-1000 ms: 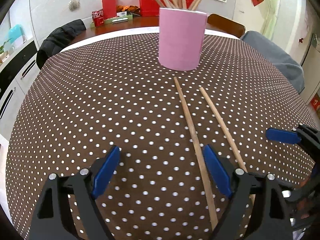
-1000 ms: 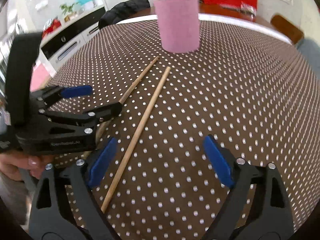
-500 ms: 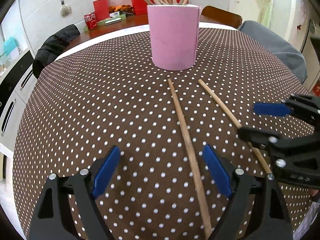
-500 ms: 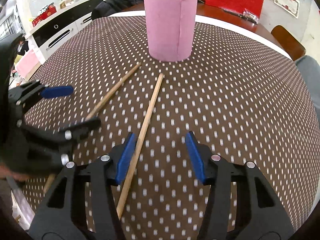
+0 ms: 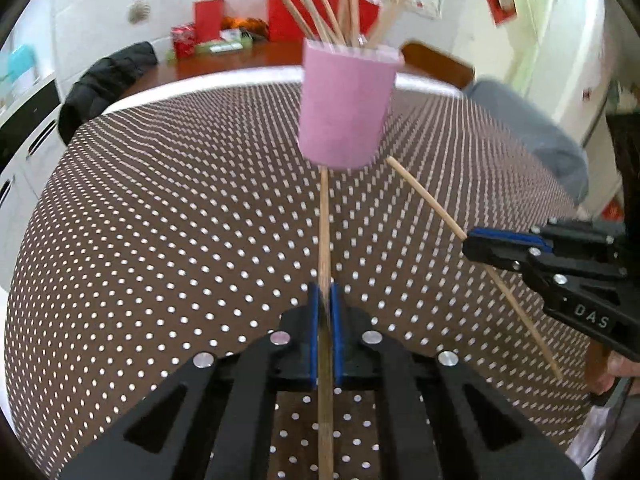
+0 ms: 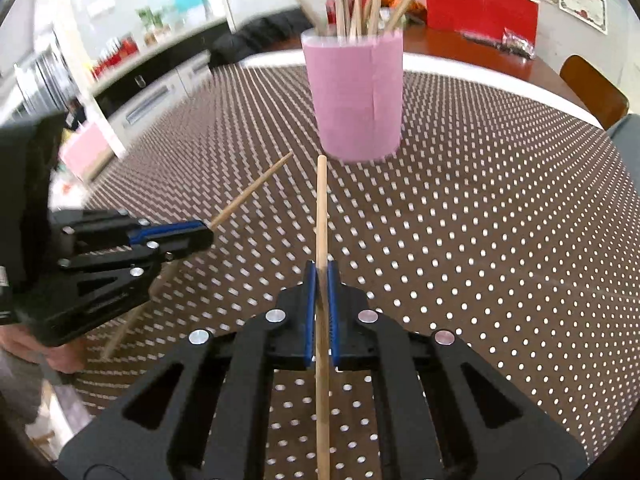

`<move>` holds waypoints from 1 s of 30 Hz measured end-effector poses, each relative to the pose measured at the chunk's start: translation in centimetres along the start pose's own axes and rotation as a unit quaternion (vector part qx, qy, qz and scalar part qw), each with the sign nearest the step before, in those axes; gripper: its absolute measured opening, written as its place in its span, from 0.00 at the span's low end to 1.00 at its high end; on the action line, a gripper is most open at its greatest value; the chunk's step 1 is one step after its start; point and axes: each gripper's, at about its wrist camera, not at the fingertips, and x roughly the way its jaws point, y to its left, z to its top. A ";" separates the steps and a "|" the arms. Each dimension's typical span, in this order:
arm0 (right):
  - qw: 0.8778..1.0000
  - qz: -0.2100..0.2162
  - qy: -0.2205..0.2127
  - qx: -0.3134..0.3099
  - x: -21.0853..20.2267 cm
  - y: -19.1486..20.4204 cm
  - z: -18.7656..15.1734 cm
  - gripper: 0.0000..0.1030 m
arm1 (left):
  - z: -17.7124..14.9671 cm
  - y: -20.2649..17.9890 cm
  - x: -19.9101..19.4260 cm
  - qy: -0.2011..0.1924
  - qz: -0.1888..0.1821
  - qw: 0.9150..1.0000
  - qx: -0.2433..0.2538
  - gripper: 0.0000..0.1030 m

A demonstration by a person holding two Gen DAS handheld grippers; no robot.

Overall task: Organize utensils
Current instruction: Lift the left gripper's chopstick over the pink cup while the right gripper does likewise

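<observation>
A pink cup (image 5: 346, 110) holding several wooden chopsticks stands on the dotted brown tablecloth (image 5: 160, 220); it also shows in the right wrist view (image 6: 356, 96). My left gripper (image 5: 325, 300) is shut on one wooden chopstick (image 5: 324, 232) that points at the cup's base. My right gripper (image 6: 321, 280) is shut on a second chopstick (image 6: 321, 208), its tip just short of the cup. Each gripper shows in the other's view, the right gripper (image 5: 474, 246) with its chopstick (image 5: 428, 196), the left gripper (image 6: 200, 232) with its chopstick (image 6: 256, 192).
A black jacket (image 5: 108, 80) hangs on a chair at the table's far left. A grey padded chair (image 5: 532, 136) and a wooden chair back (image 5: 436, 64) stand at the far right. Red boxes (image 5: 208, 18) sit on a sideboard behind the table.
Both grippers have closed, each on one of the two chopsticks that lay on the cloth, and both chopsticks are now lifted off it.
</observation>
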 end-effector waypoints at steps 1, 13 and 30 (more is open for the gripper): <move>1.000 0.012 -0.017 0.005 -1.0 -0.1 0.1 0.06 | 0.1 0.0 -0.6 -0.014 -0.001 1.000 -0.005 0.06; 0.975 0.088 -0.203 0.034 -9.3 -1.4 4.4 0.06 | 4.8 -0.8 -8.6 -0.220 -0.039 0.974 -0.033 0.06; 0.906 0.084 -0.409 0.074 -9.9 -5.2 17.4 0.06 | 16.8 -0.9 -8.7 -0.425 -0.102 0.898 -0.046 0.06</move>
